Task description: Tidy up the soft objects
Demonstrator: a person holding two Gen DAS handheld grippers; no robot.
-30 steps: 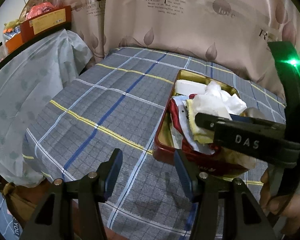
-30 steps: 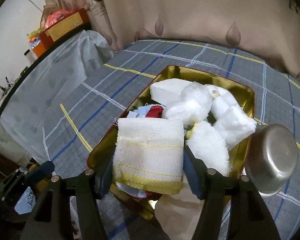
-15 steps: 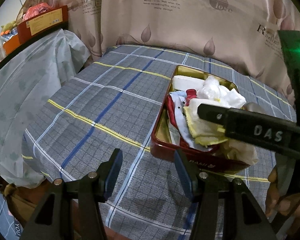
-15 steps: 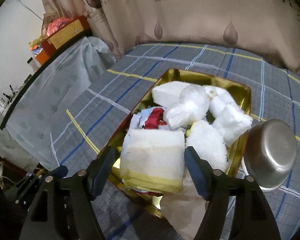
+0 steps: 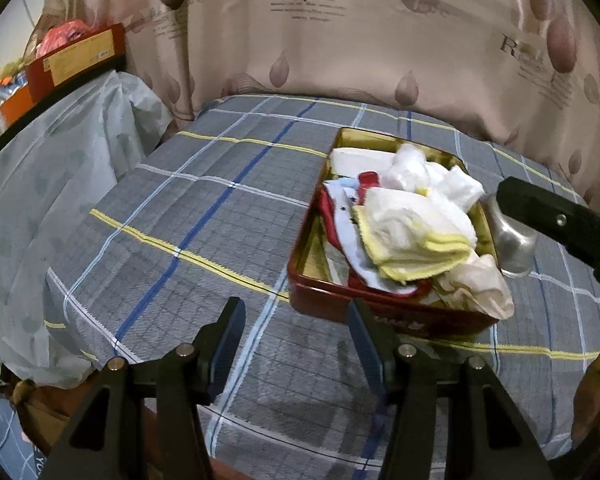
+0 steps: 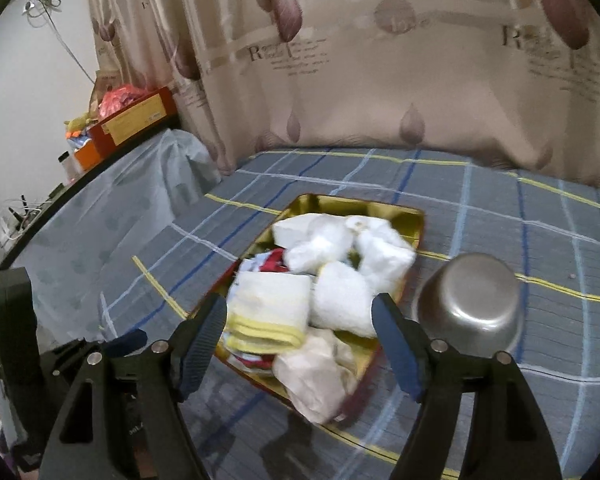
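Note:
A red tin with a gold inside sits on the plaid bed. It holds several soft things: a folded white cloth with yellow edges, white fluffy pieces, a red and white cloth and a beige cloth hanging over the near rim. My left gripper is open and empty, low over the bed, left of the tin's near corner. My right gripper is open and empty, raised in front of the tin.
An upturned steel bowl stands on the bed right of the tin. A curtain hangs behind the bed. A covered table with boxes stands at the left. The plaid bedcover spreads left of the tin.
My right gripper opened, left the yellow-edged cloth in the tin and pulled back and up. My left gripper stayed open and drew back a little.

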